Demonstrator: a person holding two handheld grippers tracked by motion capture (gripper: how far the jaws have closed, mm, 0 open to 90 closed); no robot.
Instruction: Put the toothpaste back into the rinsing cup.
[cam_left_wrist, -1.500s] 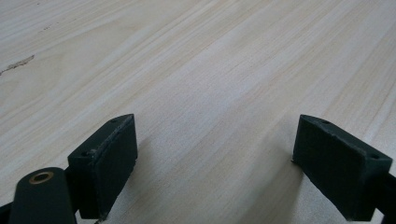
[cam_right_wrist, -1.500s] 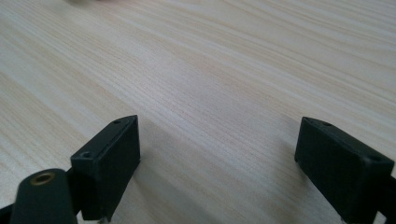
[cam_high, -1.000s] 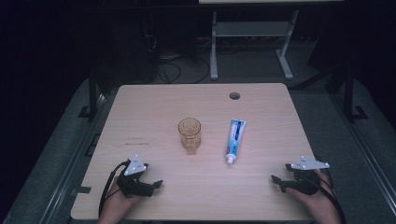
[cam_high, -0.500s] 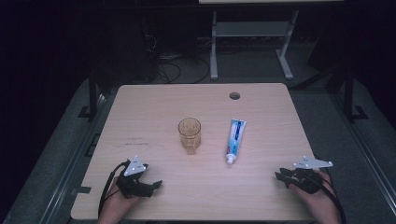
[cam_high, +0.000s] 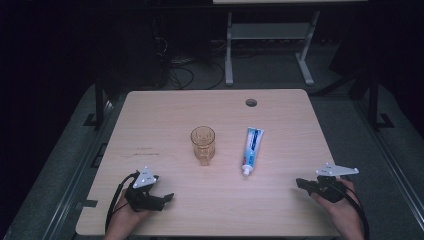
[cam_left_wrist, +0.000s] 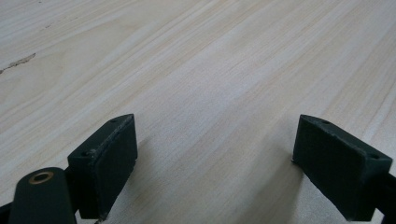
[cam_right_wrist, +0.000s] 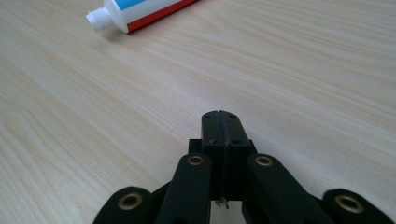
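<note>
A clear amber drinking glass (cam_high: 203, 144) stands upright near the middle of the light wooden table (cam_high: 165, 115). Just right of it lies a white, blue and red toothpaste tube (cam_high: 252, 149), its white cap toward the near edge. My left gripper (cam_high: 161, 201) rests at the front left and points right. Its jaws stand wide open (cam_left_wrist: 215, 158) over bare wood. My right gripper (cam_high: 300, 183), at the front right, points left toward the tube. It is shut (cam_right_wrist: 221, 122) with nothing between its jaws, and the tube's capped end (cam_right_wrist: 135, 13) lies well ahead of it.
A round cable hole (cam_high: 251, 102) sits near the table's far edge. Dark floor, a white stand (cam_high: 230, 55) and cables (cam_high: 180, 75) lie beyond the table. A person's hands hold both grippers at the near edge.
My right gripper has drifted slightly right and away from the near edge. The left gripper, the glass and the tube have stayed put.
</note>
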